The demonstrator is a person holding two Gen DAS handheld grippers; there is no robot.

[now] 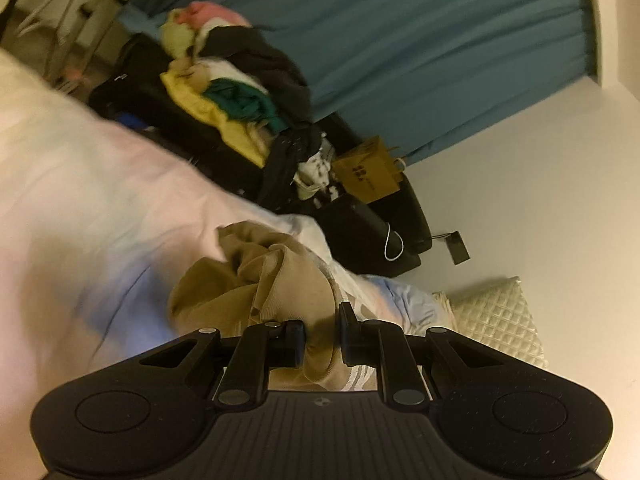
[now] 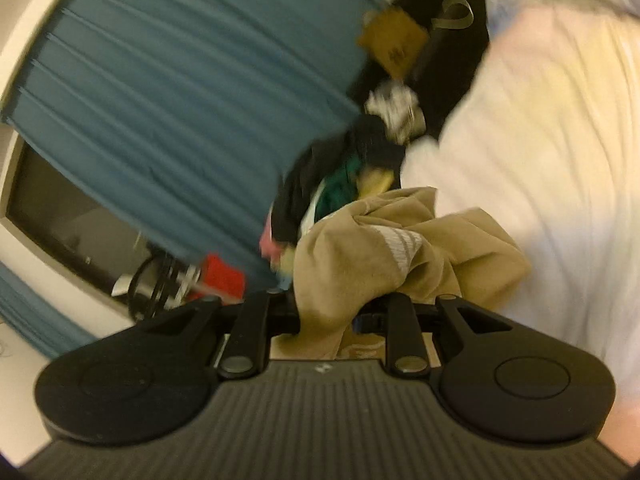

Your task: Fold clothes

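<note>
Folding not started: tan garment bunched over bed, left gripper and right gripper fingers both clamped on it.

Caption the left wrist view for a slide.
Left gripper shut on a tan garment bunched over the pale bedding, clothes pile beyond.

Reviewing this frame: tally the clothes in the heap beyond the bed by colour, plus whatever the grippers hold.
Heap, colours that can be told apart:
Pink: 1
Black: 1
Yellow: 1
Green: 1
Held by left gripper and right gripper:
Tan garment: 1
Total: 5; more may lie hidden in the heap.
</note>
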